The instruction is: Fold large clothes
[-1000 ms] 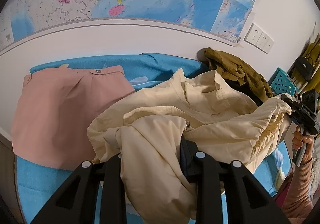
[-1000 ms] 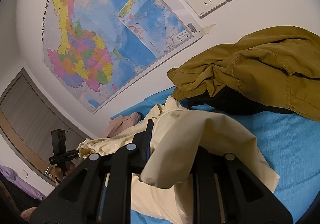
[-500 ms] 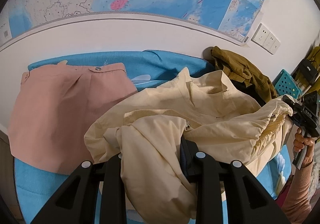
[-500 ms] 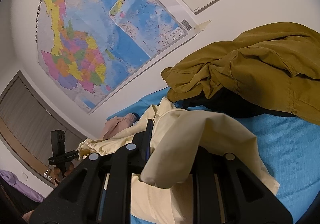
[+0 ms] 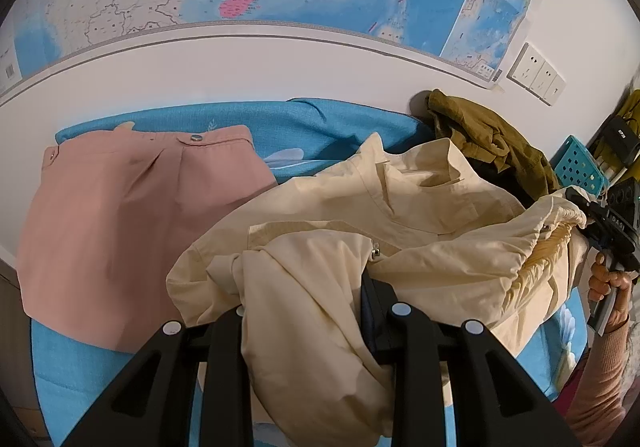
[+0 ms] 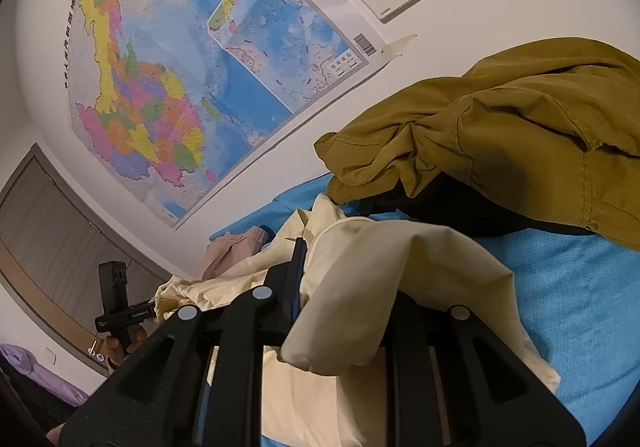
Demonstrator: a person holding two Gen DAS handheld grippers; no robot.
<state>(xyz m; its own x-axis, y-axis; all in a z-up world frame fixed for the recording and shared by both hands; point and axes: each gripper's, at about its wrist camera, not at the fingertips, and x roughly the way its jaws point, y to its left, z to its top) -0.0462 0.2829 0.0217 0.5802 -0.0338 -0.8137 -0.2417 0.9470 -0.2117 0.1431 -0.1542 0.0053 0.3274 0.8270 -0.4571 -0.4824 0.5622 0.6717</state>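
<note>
Cream jacket (image 5: 420,215) bunched between both claws, left claw (image 5: 304,311) and right claw (image 6: 344,287) each clamping its cloth

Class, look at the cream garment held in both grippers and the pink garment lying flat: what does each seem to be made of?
Cream garment: probably thin woven cotton or a blend, matte; it creases sharply and gathers at an elastic edge. Pink garment: a heavier, smoother woven cloth, matte; it lies flat with few folds and has a metal-looking snap.
</note>
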